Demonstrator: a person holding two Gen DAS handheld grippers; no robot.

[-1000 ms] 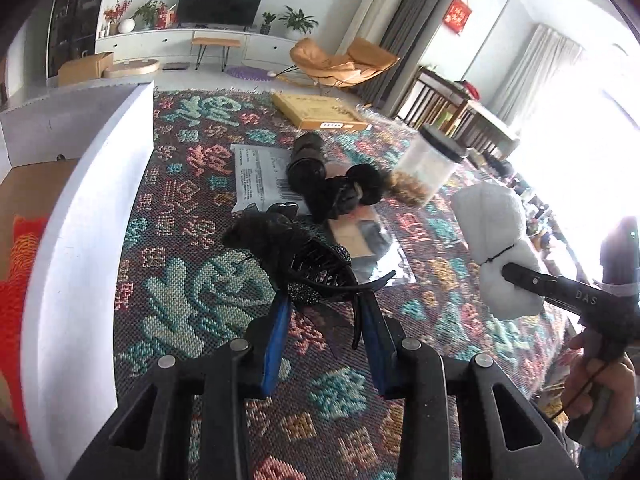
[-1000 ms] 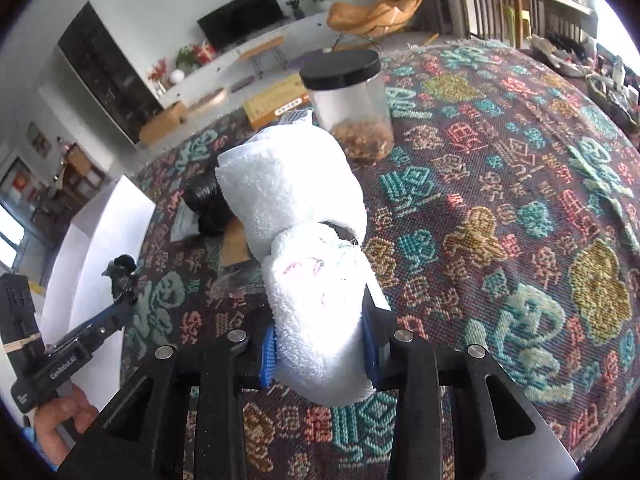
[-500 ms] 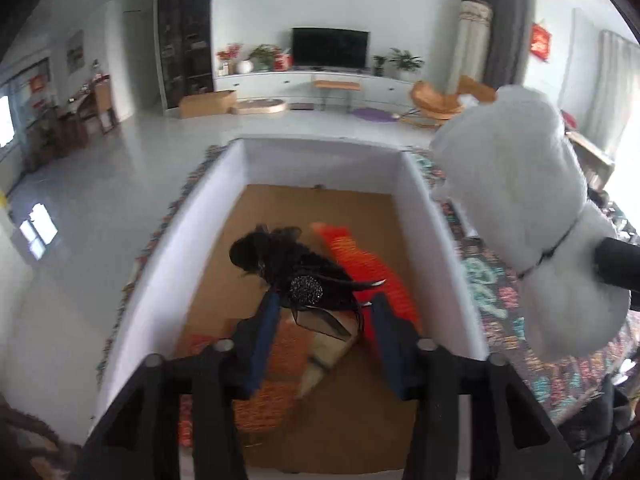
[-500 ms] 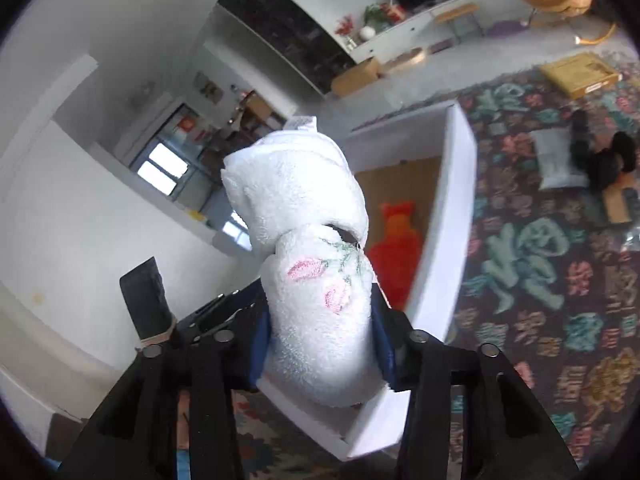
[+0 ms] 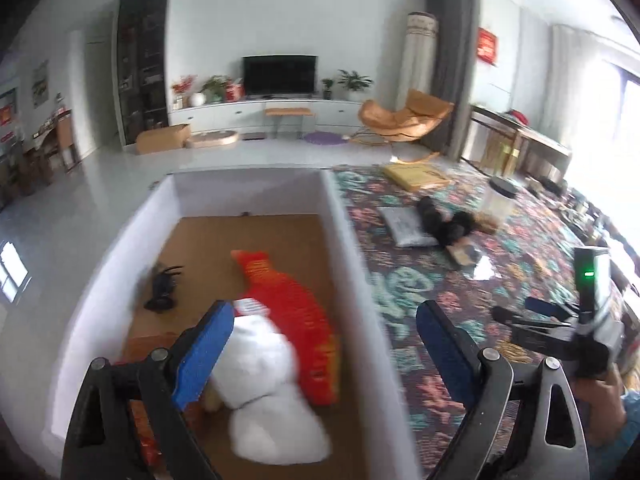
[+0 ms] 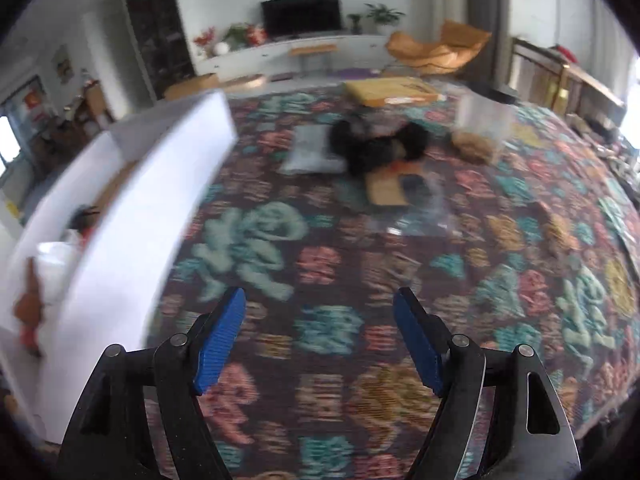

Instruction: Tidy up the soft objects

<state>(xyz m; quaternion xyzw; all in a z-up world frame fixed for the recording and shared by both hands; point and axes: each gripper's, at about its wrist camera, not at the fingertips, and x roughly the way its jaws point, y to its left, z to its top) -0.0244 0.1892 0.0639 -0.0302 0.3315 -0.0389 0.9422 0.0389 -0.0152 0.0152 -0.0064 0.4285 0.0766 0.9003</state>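
Presently: patterned cloth (image 6: 400, 280); white box (image 5: 352, 240) on it, holding white towel bundle (image 5: 272, 400), orange-red plush (image 5: 292, 312), black hair clip (image 5: 162, 288). Left gripper (image 5: 324, 344) and right gripper (image 6: 320, 332) both opening, nothing between their pads.

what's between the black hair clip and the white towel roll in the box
In the left wrist view, only bare brown box floor separates the hair clip from the towel roll.
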